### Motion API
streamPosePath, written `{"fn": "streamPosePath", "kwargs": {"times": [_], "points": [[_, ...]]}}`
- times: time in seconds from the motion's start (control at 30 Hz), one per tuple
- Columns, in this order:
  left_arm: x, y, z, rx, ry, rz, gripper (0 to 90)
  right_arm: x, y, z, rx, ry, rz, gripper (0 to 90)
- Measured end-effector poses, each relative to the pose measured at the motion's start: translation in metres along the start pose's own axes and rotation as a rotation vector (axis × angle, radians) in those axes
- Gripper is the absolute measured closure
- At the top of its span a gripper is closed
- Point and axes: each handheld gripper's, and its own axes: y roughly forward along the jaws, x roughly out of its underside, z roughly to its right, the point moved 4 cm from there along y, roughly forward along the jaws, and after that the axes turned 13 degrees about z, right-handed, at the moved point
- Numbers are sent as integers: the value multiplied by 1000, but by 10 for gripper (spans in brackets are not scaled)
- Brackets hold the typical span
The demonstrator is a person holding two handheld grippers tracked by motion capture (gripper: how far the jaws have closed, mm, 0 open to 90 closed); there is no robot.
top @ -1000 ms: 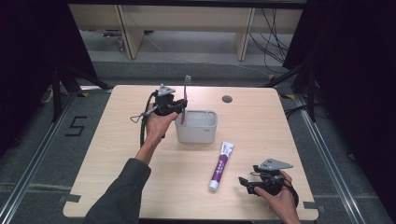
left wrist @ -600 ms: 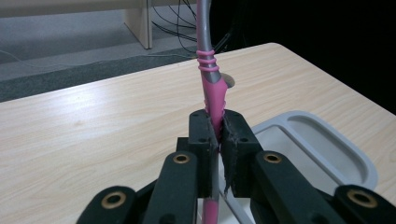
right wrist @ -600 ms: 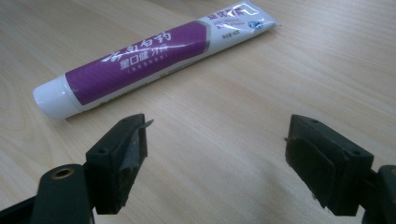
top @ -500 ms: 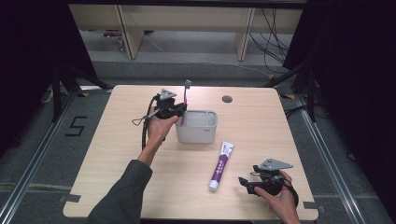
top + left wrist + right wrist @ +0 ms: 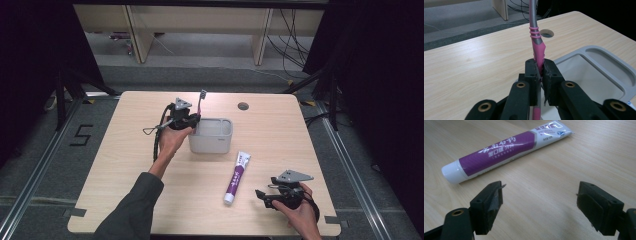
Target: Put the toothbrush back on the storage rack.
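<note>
A pink and grey toothbrush [image 5: 537,47] stands upright between the pads of my left gripper [image 5: 540,71], which is shut on its handle. In the high view that left gripper [image 5: 192,119] hovers at the left rim of a grey rectangular holder [image 5: 212,136], with the toothbrush [image 5: 201,101] rising above it. A purple and white toothpaste tube [image 5: 237,177] lies flat on the table in front of the holder. My right gripper [image 5: 261,195] rests low near the table's front right, open, with nothing between its pads. In the right gripper view the tube [image 5: 501,151] lies just beyond the right gripper [image 5: 539,202].
The wooden table [image 5: 125,165] has a round cable hole [image 5: 243,106] near its far edge. Wooden shelving legs [image 5: 135,35] and cables stand on the floor behind. Dark curtains flank both sides. A floor marker [image 5: 81,135] sits left of the table.
My left gripper has shifted slightly with the toothbrush, staying at the holder's left rim. The right gripper and the toothpaste tube have not moved.
</note>
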Motion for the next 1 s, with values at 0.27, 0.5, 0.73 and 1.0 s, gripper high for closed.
{"fn": "streamPosePath", "kwargs": {"times": [0.27, 0.5, 0.73, 1.0], "points": [[4, -1, -2, -22, 7, -12, 821, 0, 0, -1, 14, 2, -4, 219], [5, -4, -6, -22, 16, -12, 789, 0, 0, 1, 19, -15, -9, 218], [1, -11, -7, -39, 21, -3, 706, 0, 0, 1, 16, -16, -9, 218], [-2, -24, -11, -50, 15, -24, 495, 0, 0, 1, 19, -14, 6, 218]]}}
